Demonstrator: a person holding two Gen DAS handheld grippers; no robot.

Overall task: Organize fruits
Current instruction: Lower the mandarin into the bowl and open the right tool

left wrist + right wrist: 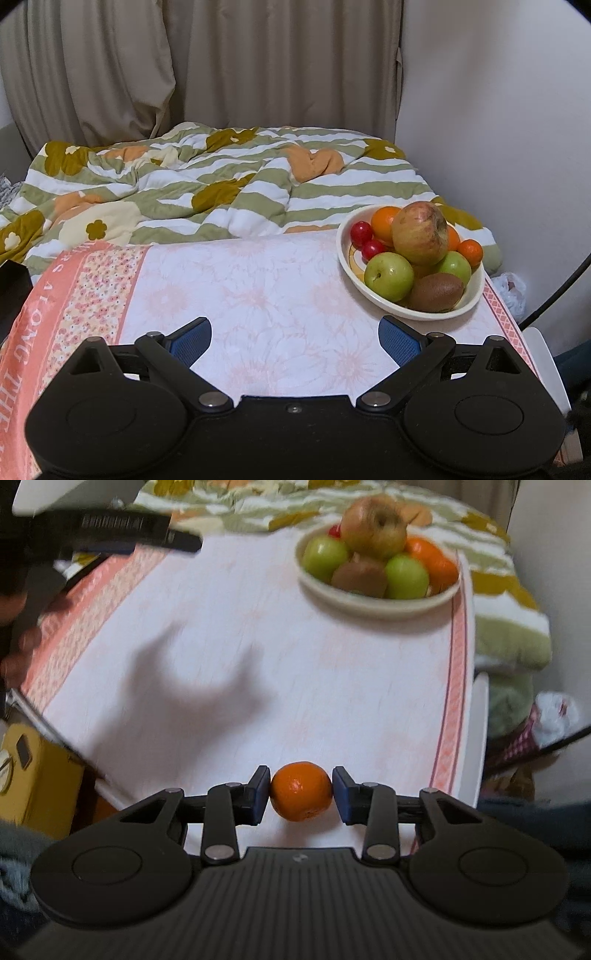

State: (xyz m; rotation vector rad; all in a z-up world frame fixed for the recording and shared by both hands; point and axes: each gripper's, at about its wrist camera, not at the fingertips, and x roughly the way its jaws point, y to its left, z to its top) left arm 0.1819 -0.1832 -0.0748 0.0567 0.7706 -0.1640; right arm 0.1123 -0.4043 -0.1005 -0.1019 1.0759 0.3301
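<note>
Closest to me, the right claw (301, 793) is clamped on a small orange mandarin (301, 791), one blue pad (263, 794) pressed to each side of it, holding it just above the near edge of the counter (258, 686). The counter is covered with a pale pink flowered cloth (258, 280) that has a salmon border with lettering down one side. The right wrist view is smeared with motion blur, and a dark claw-shaped shadow (199, 686) lies across the cloth beyond the mandarin.

The left claw (294, 341) hangs over the near part of the cloth with its jaws spread wide and nothing between them; its blue pads (190, 341) are well apart. In the right wrist view it shows as a dark blurred shape at the upper left.

Farther back, toward the counter's far right corner, sits a cream bowl (347, 266) heaped with fruit. A large reddish-yellow apple (420, 233) tops the pile, with two green apples (388, 276) and a brown kiwi (436, 292) at the front, oranges (384, 221) behind and to the right, and two small red fruits (361, 232) on the left.

Beyond the counter lies a bed with a rumpled green-striped flowered quilt (207, 184), and behind it beige curtains (221, 66) and a white wall (498, 110).
</note>
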